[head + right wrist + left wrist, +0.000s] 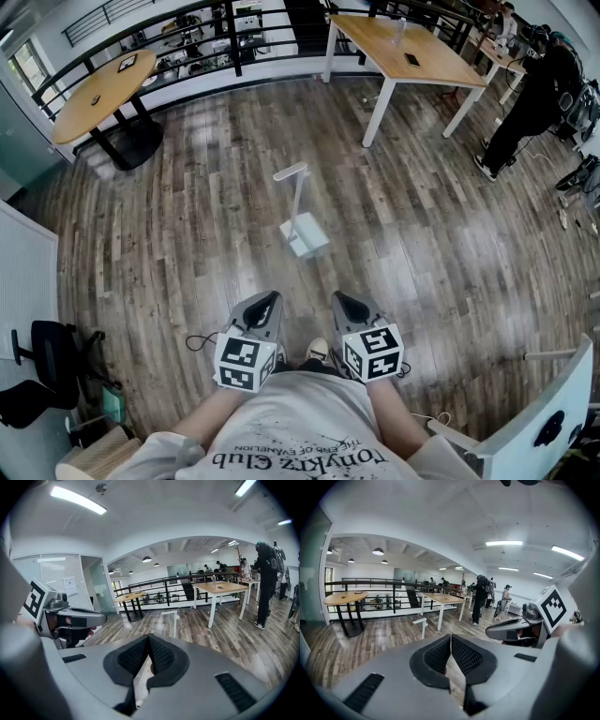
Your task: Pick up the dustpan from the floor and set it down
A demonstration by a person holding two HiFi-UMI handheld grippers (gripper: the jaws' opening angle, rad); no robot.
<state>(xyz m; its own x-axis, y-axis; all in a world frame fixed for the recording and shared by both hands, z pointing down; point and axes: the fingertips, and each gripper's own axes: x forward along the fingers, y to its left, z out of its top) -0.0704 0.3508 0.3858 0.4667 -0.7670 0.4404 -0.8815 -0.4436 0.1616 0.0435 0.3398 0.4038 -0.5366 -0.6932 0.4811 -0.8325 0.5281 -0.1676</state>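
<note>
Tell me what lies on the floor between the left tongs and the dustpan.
Nothing: in the head view, only bare wooden floor separates the left tongs from the white dustpan.

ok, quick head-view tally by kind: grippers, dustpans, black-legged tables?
Grippers: 2 (left gripper, right gripper)
Dustpan: 1
Black-legged table: 1
Total: 4

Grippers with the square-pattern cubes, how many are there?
2. In the head view the left gripper is low in the middle, the right gripper close beside it, both shut and empty. The dustpan stands on the floor ahead. None seems hidden.
</note>
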